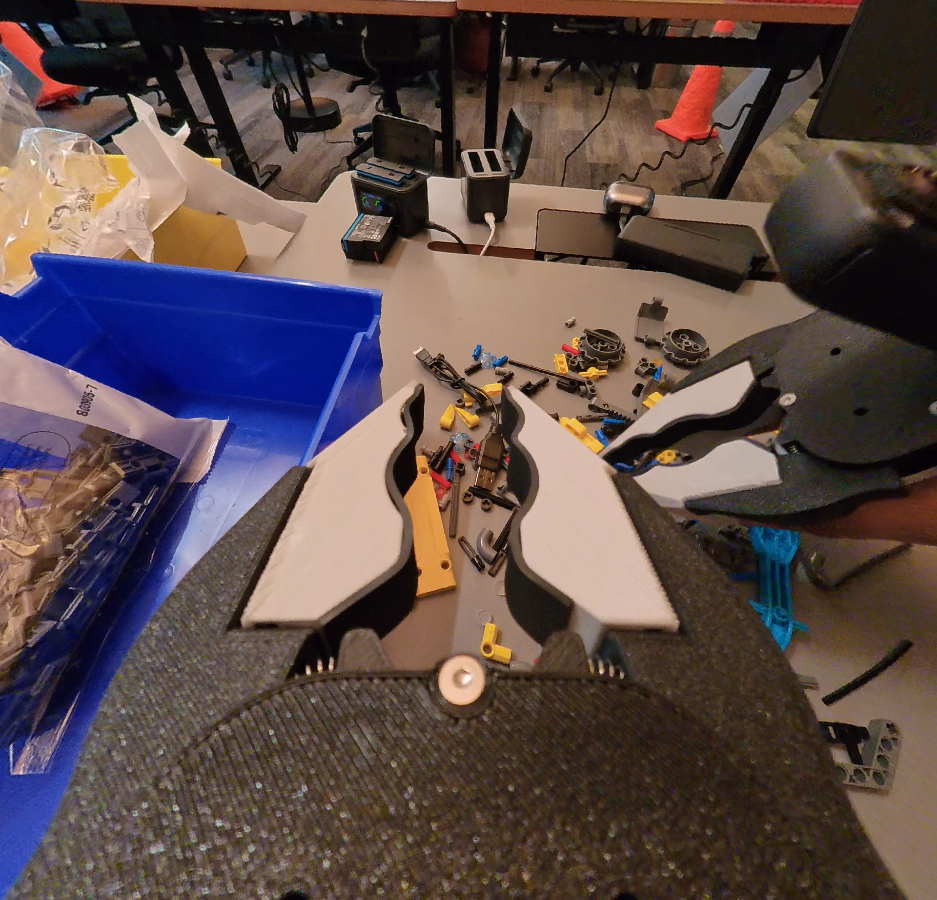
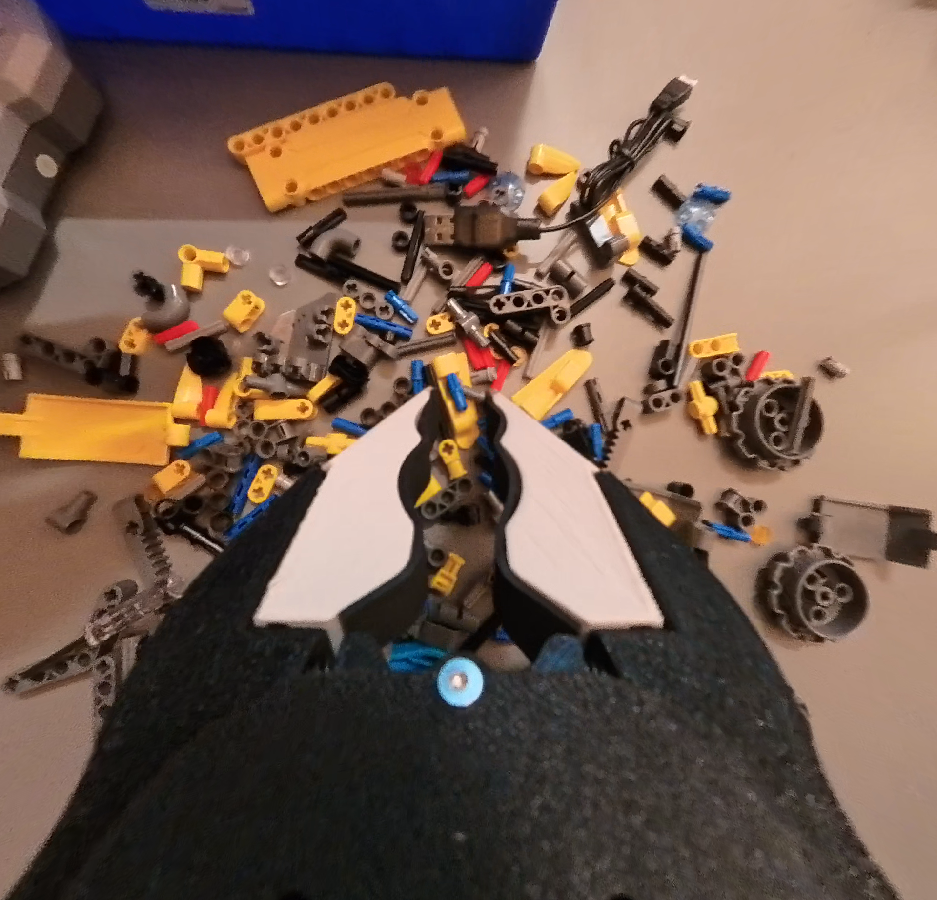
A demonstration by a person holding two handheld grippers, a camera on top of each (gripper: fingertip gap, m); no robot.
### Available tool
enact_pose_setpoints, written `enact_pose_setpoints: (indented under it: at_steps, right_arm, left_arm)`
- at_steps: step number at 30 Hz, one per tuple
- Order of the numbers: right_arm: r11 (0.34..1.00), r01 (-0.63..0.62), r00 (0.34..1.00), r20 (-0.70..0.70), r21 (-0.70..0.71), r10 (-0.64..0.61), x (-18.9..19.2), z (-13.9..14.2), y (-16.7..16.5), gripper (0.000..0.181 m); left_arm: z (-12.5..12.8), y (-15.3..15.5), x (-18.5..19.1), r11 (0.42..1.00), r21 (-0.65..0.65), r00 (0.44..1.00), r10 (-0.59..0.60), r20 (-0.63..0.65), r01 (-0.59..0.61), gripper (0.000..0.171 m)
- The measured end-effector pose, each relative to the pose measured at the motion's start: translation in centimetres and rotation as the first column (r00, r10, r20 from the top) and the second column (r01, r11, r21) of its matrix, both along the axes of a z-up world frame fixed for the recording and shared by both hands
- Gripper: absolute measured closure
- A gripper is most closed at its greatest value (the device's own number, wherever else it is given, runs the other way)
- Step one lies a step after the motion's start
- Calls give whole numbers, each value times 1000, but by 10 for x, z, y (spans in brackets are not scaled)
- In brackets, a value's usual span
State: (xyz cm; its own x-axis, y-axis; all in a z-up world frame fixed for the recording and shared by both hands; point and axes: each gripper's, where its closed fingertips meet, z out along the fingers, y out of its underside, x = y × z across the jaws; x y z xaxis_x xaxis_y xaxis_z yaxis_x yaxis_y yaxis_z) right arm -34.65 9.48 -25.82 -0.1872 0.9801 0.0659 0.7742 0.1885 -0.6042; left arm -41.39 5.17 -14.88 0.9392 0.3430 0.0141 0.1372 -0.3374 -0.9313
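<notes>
A pile of small plastic building pieces (image 2: 385, 318) in yellow, black, grey, blue and red lies on the grey table (image 1: 507, 288). My left gripper (image 1: 464, 399) is open and empty above the pile's left end, over a long yellow panel (image 1: 431, 526) and a black USB plug (image 1: 489, 457). My right gripper (image 2: 459, 399) is low over the pile, its jaws a narrow gap apart around a yellow piece with a blue pin (image 2: 456, 409). I cannot tell if the fingers touch it. The right gripper also shows in the left wrist view (image 1: 621, 462).
A blue bin (image 1: 203, 348) holding a clear bag of parts (image 1: 86, 521) stands left of the pile. Two dark toothed wheels (image 2: 776, 427) lie at the pile's right. Battery chargers (image 1: 390, 201) and a black power brick (image 1: 684, 252) sit at the table's far edge. A light-blue printed part (image 1: 776, 581) lies at the right. Across from one pair of fingers to the other is roughly 15 cm. My right gripper's tips are some 7 cm from the black USB plug (image 1: 489, 457). Look for it in the right wrist view (image 2: 476, 225) too.
</notes>
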Motion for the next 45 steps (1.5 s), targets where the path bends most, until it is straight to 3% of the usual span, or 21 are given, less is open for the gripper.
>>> enact_pose_setpoints:
  at_steps: [5, 10, 15, 19, 23, 27, 35, 45]
  right_arm:
    - [1000, 1, 1000, 4, -25, -1, -1, -2, -4, 167]
    - [999, 34, 999, -5, 9, -34, 1, 1, 6, 181]
    - [998, 55, 998, -38, -11, -56, 0, 11, 9, 177]
    - [995, -74, 993, -95, -72, 67, -5, 19, -23, 176]
    - [984, -160, 986, -58, -76, 155, -3, 13, -48, 172]
    - [954, -278, 961, -34, -116, 275, 3, 6, -75, 153]
    - [973, -228, 973, -38, -23, 227, 1, 7, -57, 181]
    - [991, -135, 991, -21, -7, 134, 8, 16, -30, 177]
  left_arm:
    - [1, 0, 0, 1000, 4, 1000, -1, 0, 1, 143]
    - [1, 0, 0, 1000, 5, 1000, -3, 0, 3, 143]
    - [1, 0, 1, 1000, 2, 1000, -4, -1, 4, 142]
    - [0, 1, 1, 1000, 1, 1000, -5, -2, 5, 142]
    - [0, 1, 1, 1000, -4, 1000, -6, -3, 6, 142]
    - [0, 1, 2, 1000, -2, 1000, -8, -2, 8, 142]
    - [1, 1, 2, 1000, 3, 1000, -10, -2, 10, 143]
    - [0, 1, 2, 1000, 0, 1000, -11, -1, 11, 142]
